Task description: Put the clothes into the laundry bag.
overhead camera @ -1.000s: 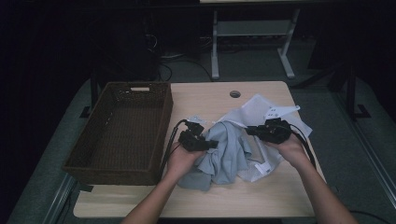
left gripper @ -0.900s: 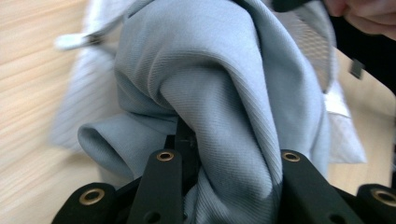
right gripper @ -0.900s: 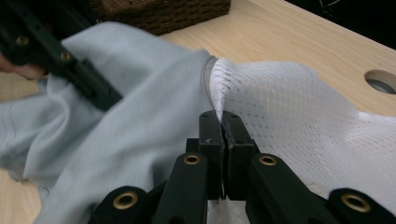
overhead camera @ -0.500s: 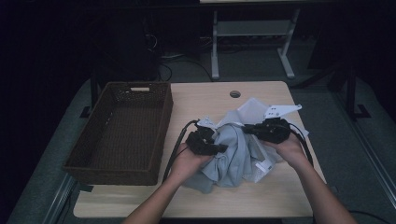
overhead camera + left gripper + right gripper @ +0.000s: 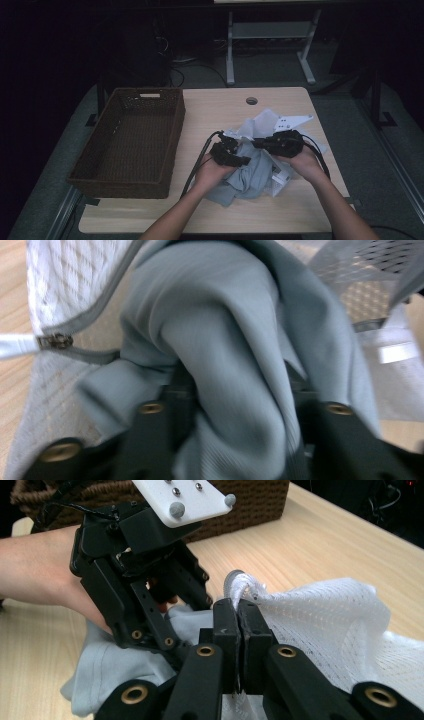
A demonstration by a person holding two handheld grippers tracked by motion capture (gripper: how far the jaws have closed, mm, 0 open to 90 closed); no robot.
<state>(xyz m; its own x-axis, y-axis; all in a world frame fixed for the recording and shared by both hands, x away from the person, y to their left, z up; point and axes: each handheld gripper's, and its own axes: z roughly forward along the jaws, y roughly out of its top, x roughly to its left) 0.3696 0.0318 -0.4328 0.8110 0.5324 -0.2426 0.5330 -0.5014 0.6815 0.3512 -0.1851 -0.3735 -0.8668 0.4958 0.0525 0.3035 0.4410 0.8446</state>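
- From the high view, we see a pale wooden table (image 5: 215,115) with a round cable hole (image 5: 251,100), grey floor around it and a dark room behind; a brown wicker basket (image 5: 131,140) stands at its left, and the grey cloth (image 5: 250,175) lies crumpled at centre-right.
- In the left gripper view, our left gripper (image 5: 240,405) has just been opening, the cloth bunched between its jaws beside a white mesh bag (image 5: 60,295).
- In the right gripper view, our right gripper (image 5: 239,611) pinches the mesh bag's edge, jaws pressed together.
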